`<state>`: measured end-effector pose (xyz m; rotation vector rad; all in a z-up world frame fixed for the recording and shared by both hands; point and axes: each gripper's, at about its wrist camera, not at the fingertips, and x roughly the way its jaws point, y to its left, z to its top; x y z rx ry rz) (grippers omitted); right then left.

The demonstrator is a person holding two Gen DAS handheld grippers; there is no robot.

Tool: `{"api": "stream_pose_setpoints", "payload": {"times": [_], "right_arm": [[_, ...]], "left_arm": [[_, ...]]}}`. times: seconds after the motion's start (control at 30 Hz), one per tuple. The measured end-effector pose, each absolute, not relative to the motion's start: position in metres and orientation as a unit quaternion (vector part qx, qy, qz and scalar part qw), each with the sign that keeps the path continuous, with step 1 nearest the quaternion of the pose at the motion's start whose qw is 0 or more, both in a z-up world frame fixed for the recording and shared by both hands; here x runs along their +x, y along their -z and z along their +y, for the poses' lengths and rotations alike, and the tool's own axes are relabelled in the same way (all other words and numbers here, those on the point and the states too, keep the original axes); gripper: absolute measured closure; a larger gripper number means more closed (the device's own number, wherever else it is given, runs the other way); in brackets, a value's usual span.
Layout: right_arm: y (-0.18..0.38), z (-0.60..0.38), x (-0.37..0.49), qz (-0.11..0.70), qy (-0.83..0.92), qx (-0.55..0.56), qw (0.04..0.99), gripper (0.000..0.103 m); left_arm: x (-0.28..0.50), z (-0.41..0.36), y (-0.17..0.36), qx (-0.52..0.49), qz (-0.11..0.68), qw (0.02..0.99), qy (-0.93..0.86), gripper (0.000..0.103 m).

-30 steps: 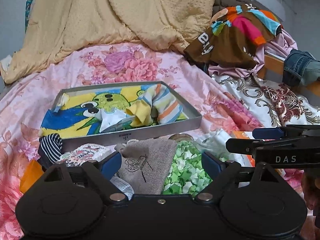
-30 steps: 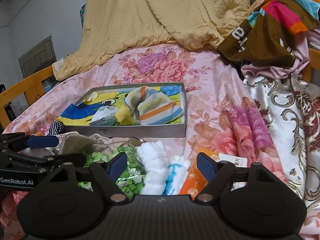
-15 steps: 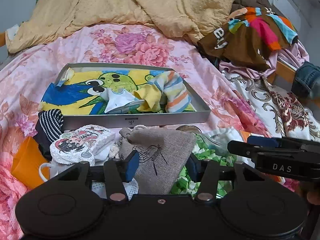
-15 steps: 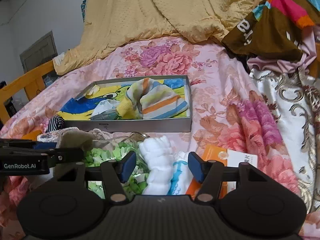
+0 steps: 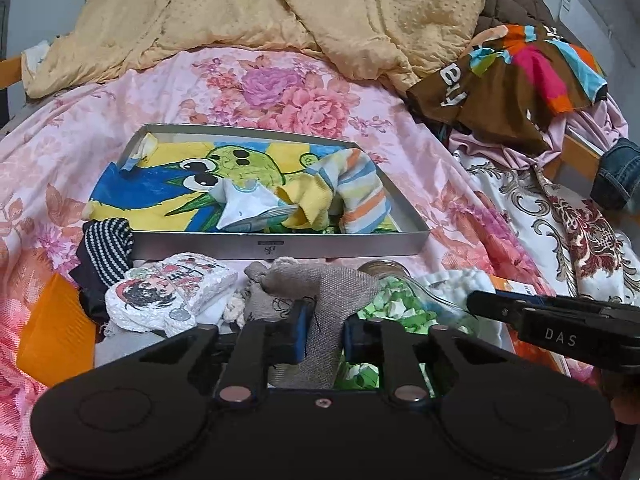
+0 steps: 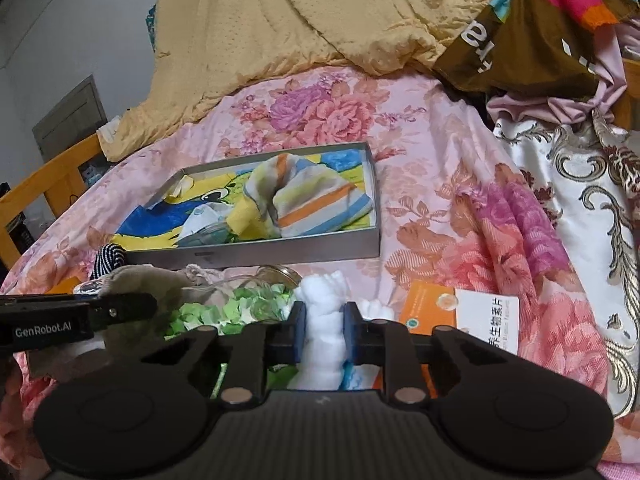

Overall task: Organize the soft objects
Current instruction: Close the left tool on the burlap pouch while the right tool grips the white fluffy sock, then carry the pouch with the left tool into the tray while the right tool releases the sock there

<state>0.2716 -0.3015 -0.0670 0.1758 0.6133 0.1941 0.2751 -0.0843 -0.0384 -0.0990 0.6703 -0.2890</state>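
Soft, even daylight; sharp centre, fisheye-bent dark corners.

"DAS" marks the right tongs (image 5: 560, 338); "GenRobot.AI" marks the left tongs (image 6: 42, 330).

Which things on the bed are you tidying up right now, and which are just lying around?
Part of the job:
- grey cloth pouch, left gripper closing on it
- white fluffy cloth, right gripper closing on it
- grey box holding the striped cloth

Just lying about:
- jar of green paper bits
- orange card
- yellow blanket
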Motion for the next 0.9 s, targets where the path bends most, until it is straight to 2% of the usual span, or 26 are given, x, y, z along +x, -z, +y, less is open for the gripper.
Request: {"api": "stream_pose_setpoints", "payload": {"times": [0.1,0.2,0.67,0.9], "right_arm": [[0.067,-0.301,0.270,0.296,-0.095,0.084,0.947,0.091],[0.064,-0.300,0.267,0.289,-0.100,0.086,0.948,0.093],[0.030,-0.304,0.247,0.194,-0.126,0.108,0.967,0.095],[-0.001,-0.308,0.269,0.143,-0.140,0.142,0.969,0.095]], "left_arm": [[0.275,-0.083,0.035,-0.050,0.322,0.937,0.130,0.094],[0.275,-0.080,0.029,-0.059,0.317,0.938,0.124,0.097],[0.271,-0.071,-0.025,-0.089,0.272,0.948,0.137,0.099],[0.290,-0.073,-0.054,-0.105,0.244,0.955,0.132,0.099]]}}
